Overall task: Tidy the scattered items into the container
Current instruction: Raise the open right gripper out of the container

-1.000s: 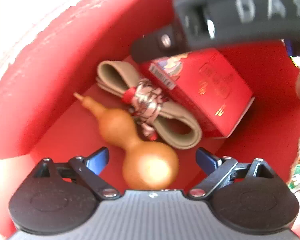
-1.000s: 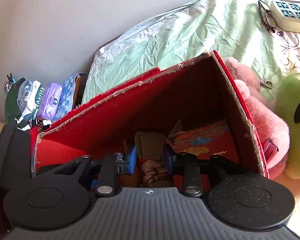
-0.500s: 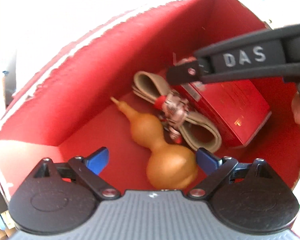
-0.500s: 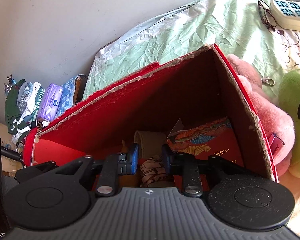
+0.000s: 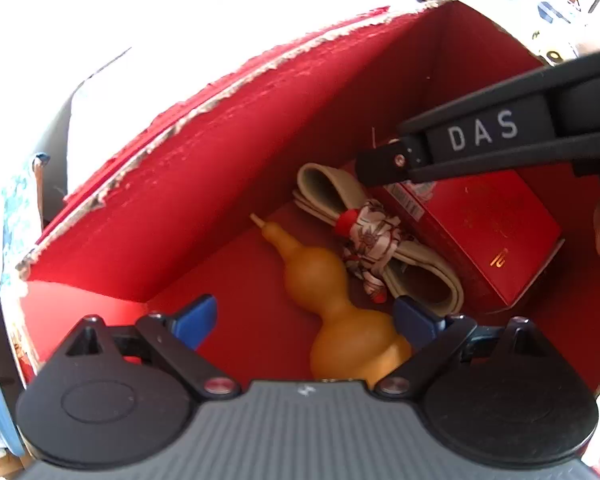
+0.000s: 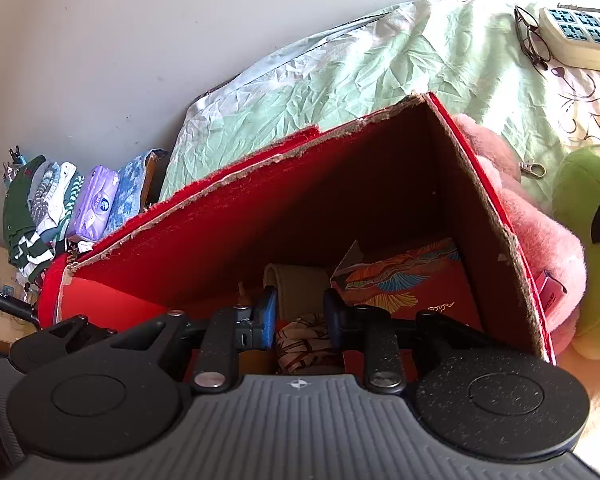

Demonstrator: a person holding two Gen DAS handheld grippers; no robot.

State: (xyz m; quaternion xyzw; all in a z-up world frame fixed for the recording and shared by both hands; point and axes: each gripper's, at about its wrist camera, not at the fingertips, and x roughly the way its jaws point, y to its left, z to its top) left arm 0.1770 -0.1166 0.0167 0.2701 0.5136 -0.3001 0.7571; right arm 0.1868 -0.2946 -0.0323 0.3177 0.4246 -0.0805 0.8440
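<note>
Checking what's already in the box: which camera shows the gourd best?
The left wrist view: the gourd lies whole on the floor of the red box, beside the tied beige bundle. In the right wrist view only its stem tip peeks out behind that gripper's fingers.

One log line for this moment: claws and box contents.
left claw: open over gourd | right claw: narrow, nothing visibly gripped | red box: gourd, tied belt, red carton

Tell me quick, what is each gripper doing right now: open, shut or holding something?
Left gripper: wide open, holding nothing, above the gourd.
Right gripper: jaws narrowly apart, nothing gripped.
</note>
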